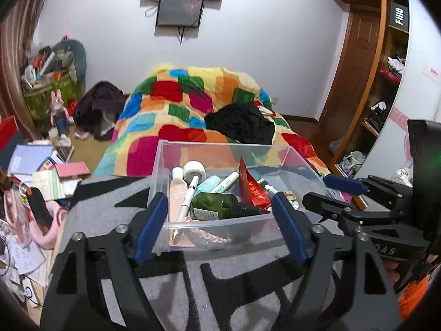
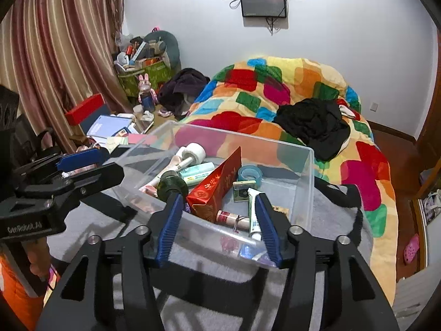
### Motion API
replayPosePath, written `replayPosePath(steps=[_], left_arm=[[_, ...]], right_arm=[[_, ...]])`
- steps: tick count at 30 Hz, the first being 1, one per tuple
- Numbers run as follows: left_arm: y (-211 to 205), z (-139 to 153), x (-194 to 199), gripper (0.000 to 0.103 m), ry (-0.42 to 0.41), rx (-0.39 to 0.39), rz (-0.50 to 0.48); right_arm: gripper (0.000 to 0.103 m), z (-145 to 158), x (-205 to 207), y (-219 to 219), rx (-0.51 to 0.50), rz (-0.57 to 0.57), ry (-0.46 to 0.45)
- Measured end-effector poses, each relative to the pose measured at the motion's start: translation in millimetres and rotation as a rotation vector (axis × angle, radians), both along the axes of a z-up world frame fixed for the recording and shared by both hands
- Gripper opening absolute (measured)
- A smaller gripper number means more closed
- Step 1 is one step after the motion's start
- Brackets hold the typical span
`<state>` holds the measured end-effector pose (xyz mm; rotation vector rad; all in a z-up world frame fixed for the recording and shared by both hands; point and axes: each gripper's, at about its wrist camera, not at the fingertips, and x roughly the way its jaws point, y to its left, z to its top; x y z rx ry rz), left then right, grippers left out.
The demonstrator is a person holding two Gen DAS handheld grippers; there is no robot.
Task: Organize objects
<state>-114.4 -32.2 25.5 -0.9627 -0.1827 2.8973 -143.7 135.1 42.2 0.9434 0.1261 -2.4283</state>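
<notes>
A clear plastic bin (image 1: 297, 162) (image 2: 303, 182) sits on a grey cloth with black shapes (image 1: 104, 201). It holds a green glass bottle (image 1: 215, 205) (image 2: 172, 184), a red packet (image 1: 252, 190) (image 2: 217, 190), a white roller tool (image 1: 194, 172), tubes, a tape roll (image 2: 248, 172) and other small items. My left gripper (image 1: 219, 204) is open and empty at the bin's near wall. My right gripper (image 2: 217, 205) is open and empty, over the bin's near corner. Each gripper shows in the other's view, the right one (image 1: 339, 190) and the left one (image 2: 80, 162).
A bed with a bright patchwork quilt (image 1: 193, 104) and black clothes (image 1: 242, 122) lies behind the bin. Books and papers (image 1: 35, 165) clutter the left. A wardrobe with shelves (image 1: 386, 82) stands right. Curtains (image 2: 55, 49) hang at left.
</notes>
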Motion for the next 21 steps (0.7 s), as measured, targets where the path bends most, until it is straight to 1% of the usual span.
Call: replayPosePath(steps=[2, 5, 7, 12, 17, 21], left_arm=[[3.0, 1.6, 8.3, 0.089, 0.023, -0.022, 0.006], [5.2, 2.0, 17.8, 0.094, 0.046, -0.037, 0.012], [5.5, 1.2, 22.0, 0.096, 0.05, -0.035, 0.016], [6.6, -4.9, 29.9, 0.096, 0.046, -0.037, 0.024], [10.4, -9.5, 39.1, 0.096, 0.049, -0.041, 0.029], [15.8, -12.3, 43.5, 0.096, 0.055, -0.063, 0.029]], right_arm=[[0.06, 2.8, 6.7, 3.1, -0.007, -0.01, 0.016], [0.07, 5.0, 14.6, 7.0, -0.018, -0.031, 0.027], [0.074, 4.4, 18.5, 9.2, -0.023, -0.042, 0.032], [0.082, -0.4, 30.4, 20.3, -0.051, -0.071, 0.035], [0.082, -3.2, 37.9, 30.0, -0.068, -0.086, 0.041], [0.083, -6.4, 41.0, 34.1, -0.074, -0.086, 0.042]])
